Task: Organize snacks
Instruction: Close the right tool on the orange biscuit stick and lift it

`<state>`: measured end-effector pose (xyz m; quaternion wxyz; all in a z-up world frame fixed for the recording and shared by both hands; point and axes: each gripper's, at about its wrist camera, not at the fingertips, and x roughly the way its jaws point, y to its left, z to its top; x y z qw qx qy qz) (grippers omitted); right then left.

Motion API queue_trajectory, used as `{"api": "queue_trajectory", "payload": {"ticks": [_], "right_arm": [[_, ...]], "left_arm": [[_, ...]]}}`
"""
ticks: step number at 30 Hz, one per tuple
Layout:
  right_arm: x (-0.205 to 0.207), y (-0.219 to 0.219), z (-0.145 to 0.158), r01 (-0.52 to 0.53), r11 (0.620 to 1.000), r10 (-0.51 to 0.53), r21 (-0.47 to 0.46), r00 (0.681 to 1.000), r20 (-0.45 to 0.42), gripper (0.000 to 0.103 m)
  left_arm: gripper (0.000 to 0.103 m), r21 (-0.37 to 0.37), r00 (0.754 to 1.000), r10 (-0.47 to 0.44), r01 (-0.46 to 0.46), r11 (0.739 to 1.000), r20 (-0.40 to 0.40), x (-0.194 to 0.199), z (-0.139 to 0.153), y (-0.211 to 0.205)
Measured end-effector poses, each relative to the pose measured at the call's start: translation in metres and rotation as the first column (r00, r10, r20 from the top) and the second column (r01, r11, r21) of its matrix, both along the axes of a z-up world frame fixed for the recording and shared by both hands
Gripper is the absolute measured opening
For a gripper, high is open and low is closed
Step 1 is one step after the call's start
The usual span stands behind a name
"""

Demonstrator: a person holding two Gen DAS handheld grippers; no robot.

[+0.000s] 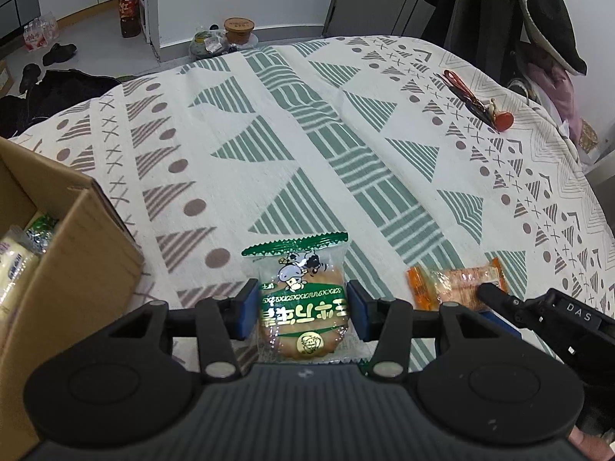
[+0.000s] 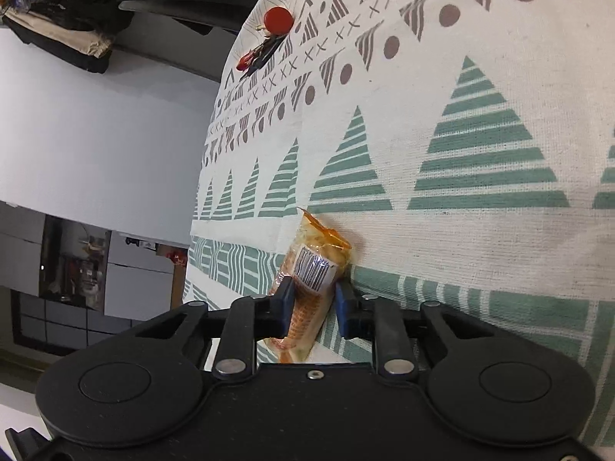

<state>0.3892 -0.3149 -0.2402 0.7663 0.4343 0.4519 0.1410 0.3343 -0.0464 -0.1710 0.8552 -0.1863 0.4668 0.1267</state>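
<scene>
Black moulded left gripper and right gripper, blue pads, silver pivot screws, "DAS" marking.

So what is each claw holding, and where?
Left claw: green cookie packet, gripped across its sides. Right claw: orange snack packet, across its middle.

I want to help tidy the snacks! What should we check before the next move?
1. Left fingers squeeze the green cookie pack: ok.
2. Right fingers pinch the orange snack pack: ok.
3. Cardboard box open and nearby: ok.
4. Room left in the box: cannot tell.
5. Orange pack lifted off the tablecloth: cannot tell.
</scene>
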Motion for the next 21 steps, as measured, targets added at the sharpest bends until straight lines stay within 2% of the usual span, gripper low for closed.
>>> {"api": "queue_trajectory", "payload": {"ticks": [4,7,13,16,17,18,19,21], "right_arm": [[-0.005,0.003,0.007,-0.026,0.999,0.026,-0.023,1.000,0.000,0.016],[-0.011,0.004,0.015,-0.055,0.997,0.054,-0.054,0.998,-0.007,0.003],[-0.022,0.004,0.029,-0.090,0.986,0.090,-0.137,0.996,-0.006,0.002],[-0.023,0.011,0.034,-0.113,0.985,0.115,-0.129,0.993,0.006,0.015],[-0.023,0.013,0.035,-0.122,0.983,0.125,-0.138,0.992,0.013,0.029],[-0.022,0.019,0.037,-0.136,0.978,0.141,-0.156,0.990,0.022,0.038],[-0.022,0.023,0.038,-0.145,0.974,0.152,-0.175,0.988,0.027,0.051],[-0.021,0.034,0.038,-0.159,0.962,0.170,-0.223,0.985,0.028,0.054]], "left_arm": [[0.048,0.005,1.000,-0.005,0.005,1.000,0.012,-0.004,0.007,0.005],[0.048,0.006,1.000,-0.004,0.004,1.000,0.023,-0.010,0.013,0.008],[0.048,0.004,1.000,-0.005,0.005,1.000,0.030,-0.026,0.020,0.014],[0.048,-0.002,1.000,-0.003,0.003,1.000,0.030,-0.033,0.021,0.015],[0.048,-0.005,1.000,-0.001,0.001,1.000,0.030,-0.035,0.021,0.015],[0.048,-0.007,0.999,0.000,0.000,1.000,0.032,-0.037,0.021,0.016],[0.048,-0.007,0.999,0.000,0.000,1.000,0.034,-0.038,0.021,0.016],[0.048,-0.009,0.999,-0.001,0.002,1.000,0.035,-0.040,0.021,0.017]]}}
